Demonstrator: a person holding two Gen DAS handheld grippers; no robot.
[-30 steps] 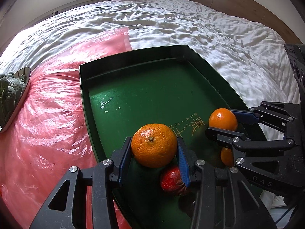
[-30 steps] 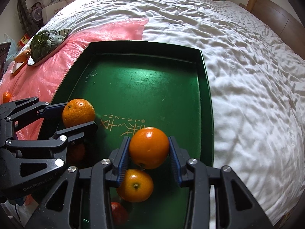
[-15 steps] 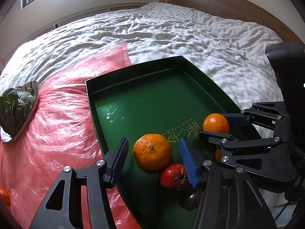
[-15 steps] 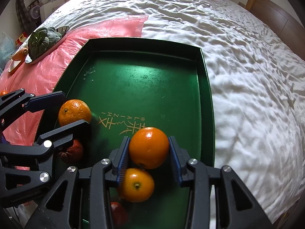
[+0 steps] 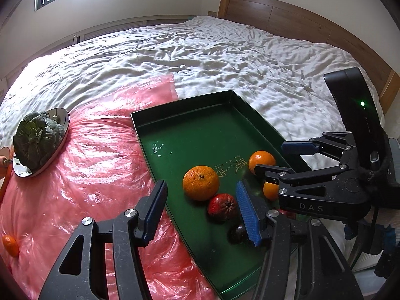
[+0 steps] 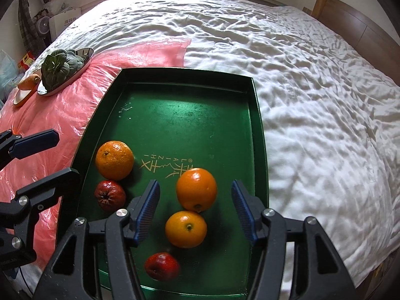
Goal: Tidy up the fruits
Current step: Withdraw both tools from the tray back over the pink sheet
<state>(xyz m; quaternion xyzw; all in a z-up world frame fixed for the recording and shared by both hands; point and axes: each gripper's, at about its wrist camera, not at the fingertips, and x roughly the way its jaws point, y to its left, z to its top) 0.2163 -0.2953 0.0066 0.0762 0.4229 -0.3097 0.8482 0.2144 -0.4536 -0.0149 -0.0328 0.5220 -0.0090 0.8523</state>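
Right hand-held gripper (image 6: pixel 195 212): jaws have just been opening and now stand wide; the smooth orange (image 6: pixel 196 190) they clamped a second ago sits free between them on the green tray (image 6: pixel 260 130), touching no pad.

Left hand-held gripper (image 5: pixel 200 212): jaws also just opened, empty, drawn back over the tray's near rim; its rough-skinned orange (image 5: pixel 201 183) lies released beyond it, against a dark red fruit (image 5: pixel 223 207).

Also in tray: a second smooth orange (image 6: pixel 186 229), a red fruit (image 6: pixel 162 266) (near edge).

Outstanding, by my judgement: small orange (image 5: pixel 10 245) on the pink plastic sheet (image 5: pixel 87 175) over the bed (image 5: pixel 225 57).
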